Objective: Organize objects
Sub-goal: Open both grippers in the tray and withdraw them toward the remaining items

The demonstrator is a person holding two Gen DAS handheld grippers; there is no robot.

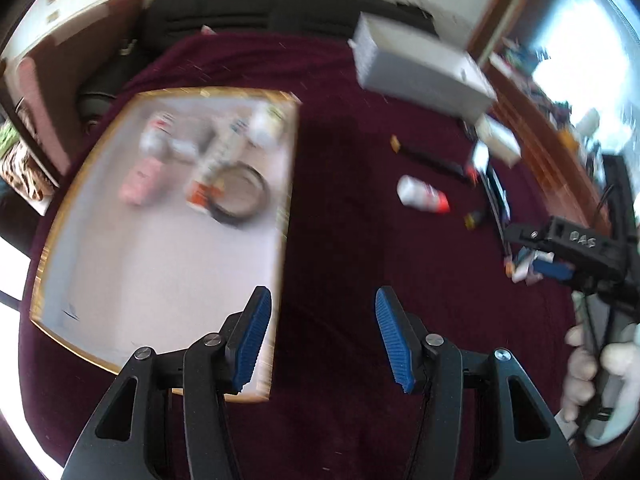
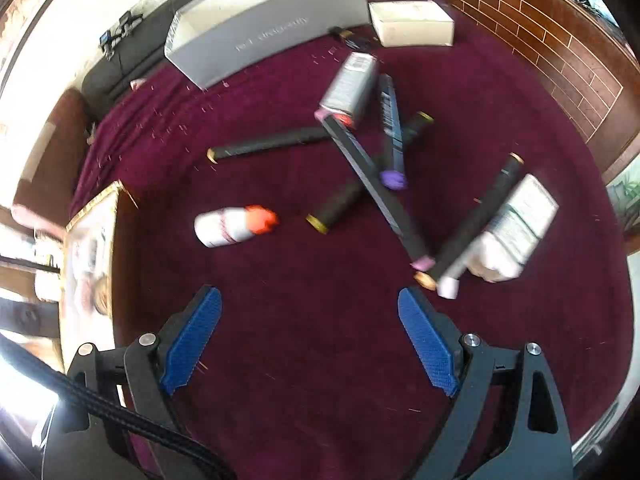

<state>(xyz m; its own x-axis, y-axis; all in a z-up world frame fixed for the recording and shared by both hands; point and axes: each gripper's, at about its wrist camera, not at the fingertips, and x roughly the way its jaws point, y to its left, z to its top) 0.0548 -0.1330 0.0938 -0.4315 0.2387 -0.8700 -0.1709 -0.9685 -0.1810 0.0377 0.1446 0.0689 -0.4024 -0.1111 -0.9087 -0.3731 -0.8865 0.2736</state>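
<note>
On the maroon surface (image 2: pixel 300 300), several items are already gathered in the tray (image 1: pixel 160 280); a bottle (image 2: pixel 234 224) and dark tubes (image 2: pixel 268 142) remain scattered beyond both grippers' open, empty jaws

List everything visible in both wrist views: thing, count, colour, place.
Wood-rimmed tray: one, pale base, left on maroon cloth; holds blurred items and a dark ring.
Orange-capped bottle: one, white, lying beside tray.
Dark tubes: several, black, scattered at centre.
Labelled bottles: two, whitish, among tubes.
Long box: one, white, far edge.
Small box: one, cream, beside it.
Left gripper: blue pads, empty.
Right gripper: blue pads, open, empty.
Hand: one, right edge.
</note>
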